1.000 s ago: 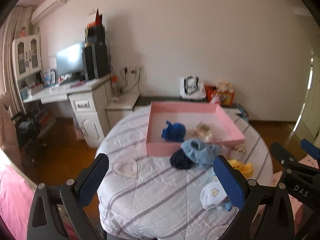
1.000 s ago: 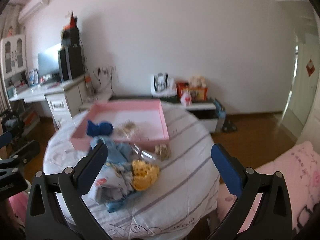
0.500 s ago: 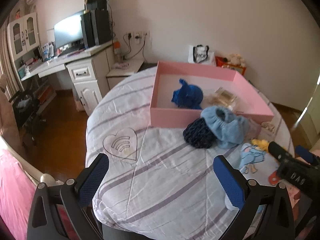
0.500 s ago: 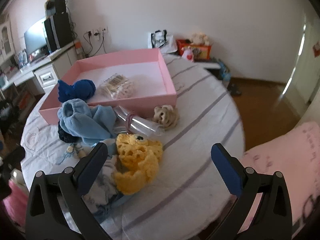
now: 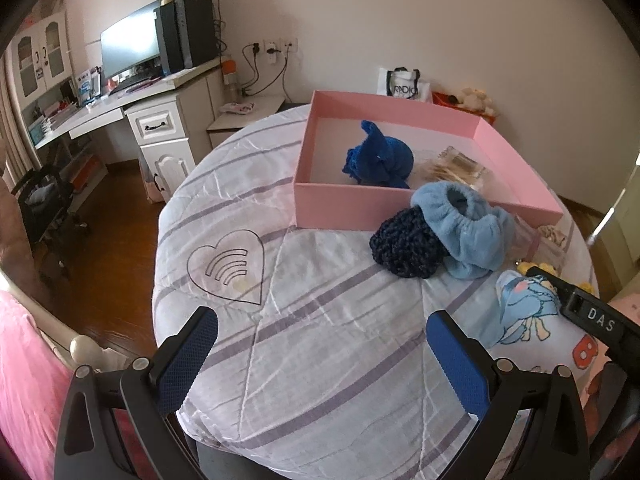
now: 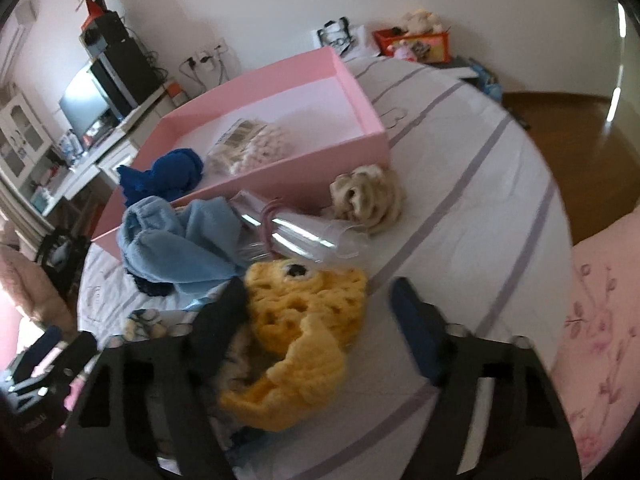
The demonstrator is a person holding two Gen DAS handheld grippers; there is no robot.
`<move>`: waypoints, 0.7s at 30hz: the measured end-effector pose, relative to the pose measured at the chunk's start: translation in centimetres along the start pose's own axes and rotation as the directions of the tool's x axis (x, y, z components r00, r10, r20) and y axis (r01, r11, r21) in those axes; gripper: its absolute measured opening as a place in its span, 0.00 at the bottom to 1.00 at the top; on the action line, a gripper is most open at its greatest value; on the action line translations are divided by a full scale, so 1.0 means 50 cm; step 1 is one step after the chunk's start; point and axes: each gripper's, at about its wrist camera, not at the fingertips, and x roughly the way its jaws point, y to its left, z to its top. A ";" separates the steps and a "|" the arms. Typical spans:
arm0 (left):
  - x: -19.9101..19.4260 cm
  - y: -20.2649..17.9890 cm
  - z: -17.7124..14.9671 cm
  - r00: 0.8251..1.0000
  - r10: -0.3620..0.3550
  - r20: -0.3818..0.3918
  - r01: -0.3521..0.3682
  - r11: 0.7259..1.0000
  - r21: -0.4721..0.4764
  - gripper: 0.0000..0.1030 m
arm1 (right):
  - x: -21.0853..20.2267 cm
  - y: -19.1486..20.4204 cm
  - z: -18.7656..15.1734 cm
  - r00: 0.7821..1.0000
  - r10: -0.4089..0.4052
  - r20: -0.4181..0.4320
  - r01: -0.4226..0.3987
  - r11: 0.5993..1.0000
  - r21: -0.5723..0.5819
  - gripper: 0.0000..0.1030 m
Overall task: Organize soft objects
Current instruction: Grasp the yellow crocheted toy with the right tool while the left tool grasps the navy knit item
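A pink box on the round table holds a royal blue knit and a packaged cream item. In front of it lie a light blue fleece piece, a dark navy knit, a printed cloth, a beige knit and a clear packet. My right gripper is open, its jaws either side of a yellow crocheted piece. My left gripper is open and empty over bare tablecloth.
The table has a striped white cloth. A desk with a monitor stands at the back left. A low shelf with a bag and toys is behind the box. Pink bedding lies to the right.
Both grippers have dropped lower and closer to the table. The right gripper has come down around the yellow crocheted piece. The left one has moved nearer the tablecloth.
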 end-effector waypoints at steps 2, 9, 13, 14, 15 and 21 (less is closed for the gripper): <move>0.004 -0.003 -0.001 1.000 -0.001 -0.002 0.001 1.000 0.003 1.00 | -0.006 0.008 -0.004 1.000 -0.006 0.000 0.006 1.000 -0.008 0.34; 0.009 -0.018 0.010 1.000 -0.023 -0.005 0.023 1.000 0.013 1.00 | -0.051 0.022 -0.012 0.999 -0.016 0.042 0.019 0.998 -0.057 0.23; 0.024 -0.030 0.020 1.000 -0.022 -0.016 0.022 1.000 0.020 1.00 | -0.095 0.022 -0.011 0.995 -0.009 0.096 0.015 0.998 -0.067 0.23; 0.030 -0.033 0.022 1.000 -0.019 -0.021 0.020 1.000 0.023 1.00 | -0.109 0.021 -0.010 0.993 -0.005 0.116 0.013 0.998 -0.066 0.23; 0.034 -0.034 0.027 1.000 -0.019 -0.023 0.020 0.999 0.025 1.00 | -0.125 0.020 -0.008 0.990 -0.004 0.140 0.013 0.998 -0.066 0.23; 0.081 -0.044 0.057 0.999 -0.013 -0.031 0.014 1.000 0.016 1.00 | -0.184 0.003 0.003 0.975 -0.015 0.224 0.029 0.998 -0.061 0.23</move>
